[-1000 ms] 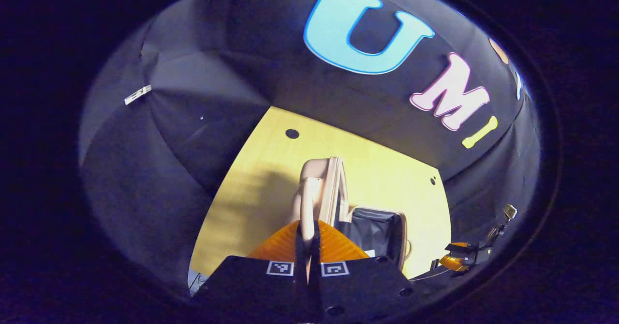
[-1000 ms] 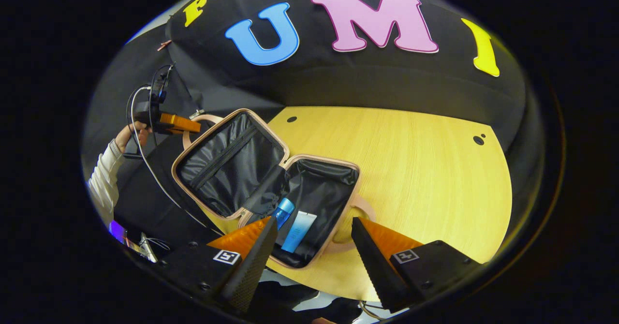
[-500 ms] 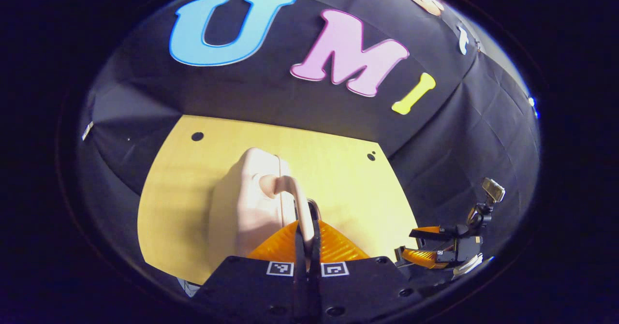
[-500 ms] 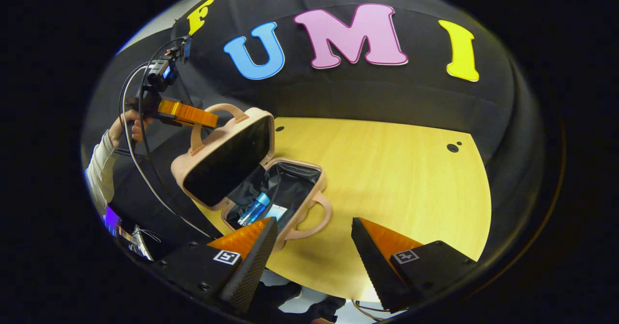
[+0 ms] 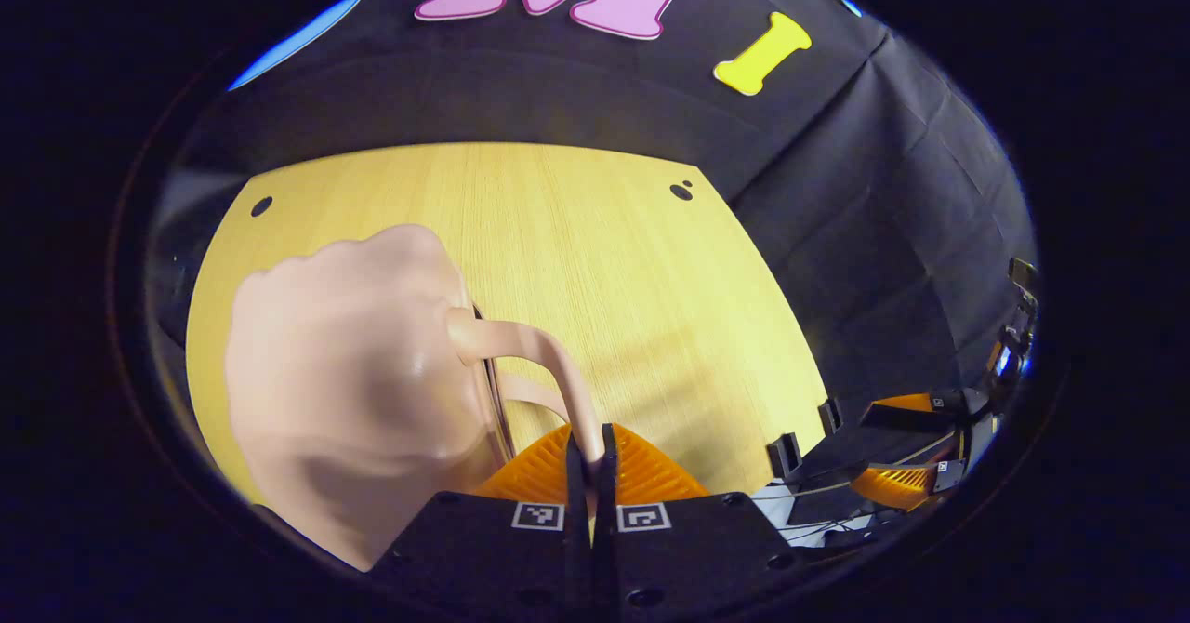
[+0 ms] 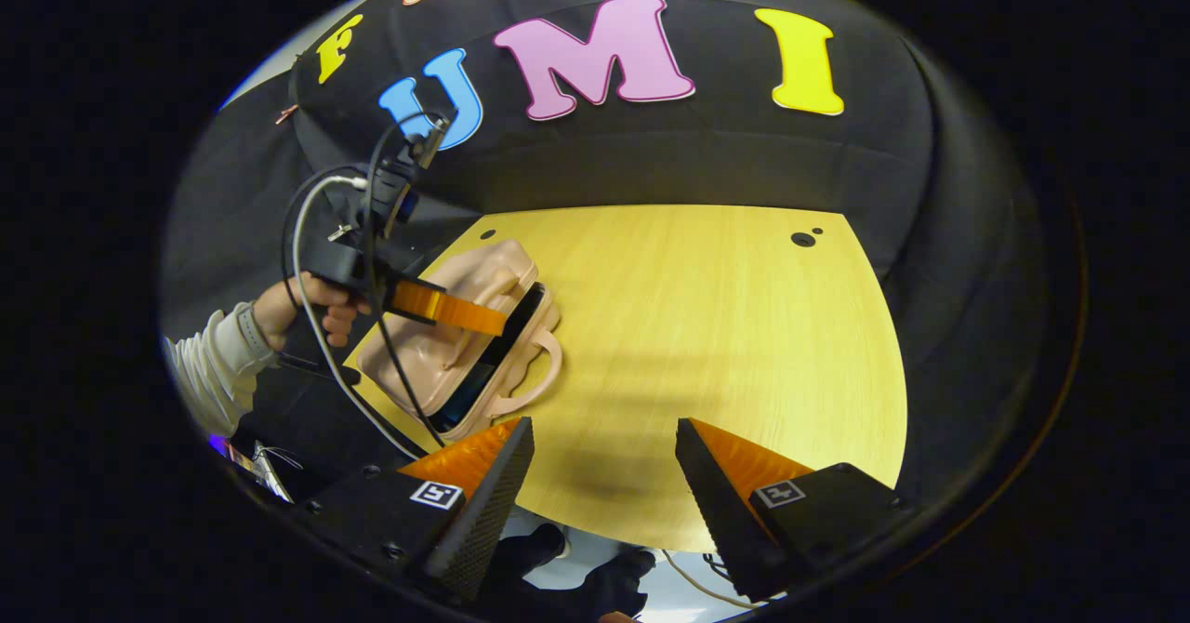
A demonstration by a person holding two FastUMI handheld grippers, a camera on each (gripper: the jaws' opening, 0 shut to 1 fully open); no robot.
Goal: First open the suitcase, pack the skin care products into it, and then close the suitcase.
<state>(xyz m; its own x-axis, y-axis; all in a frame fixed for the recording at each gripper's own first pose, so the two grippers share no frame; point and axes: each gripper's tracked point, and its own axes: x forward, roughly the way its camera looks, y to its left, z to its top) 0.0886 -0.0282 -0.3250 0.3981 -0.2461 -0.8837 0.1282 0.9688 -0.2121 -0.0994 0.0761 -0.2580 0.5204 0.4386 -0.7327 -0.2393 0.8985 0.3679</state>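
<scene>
Left gripper [image 5: 591, 451], bottom centre of the left gripper view, is clamped on the lid handle [image 5: 535, 349]. The suitcase [image 6: 456, 344], left of centre, has swung from wide open to nearly shut; closing almost done. Right gripper [image 6: 604, 474] gapes empty over the table [image 6: 725, 325].

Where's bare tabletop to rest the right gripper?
Bare table runs from the suitcase to the far and right edges, ahead of the open right gripper. The left corner is crowded: suitcase, left gripper on its handle.
</scene>
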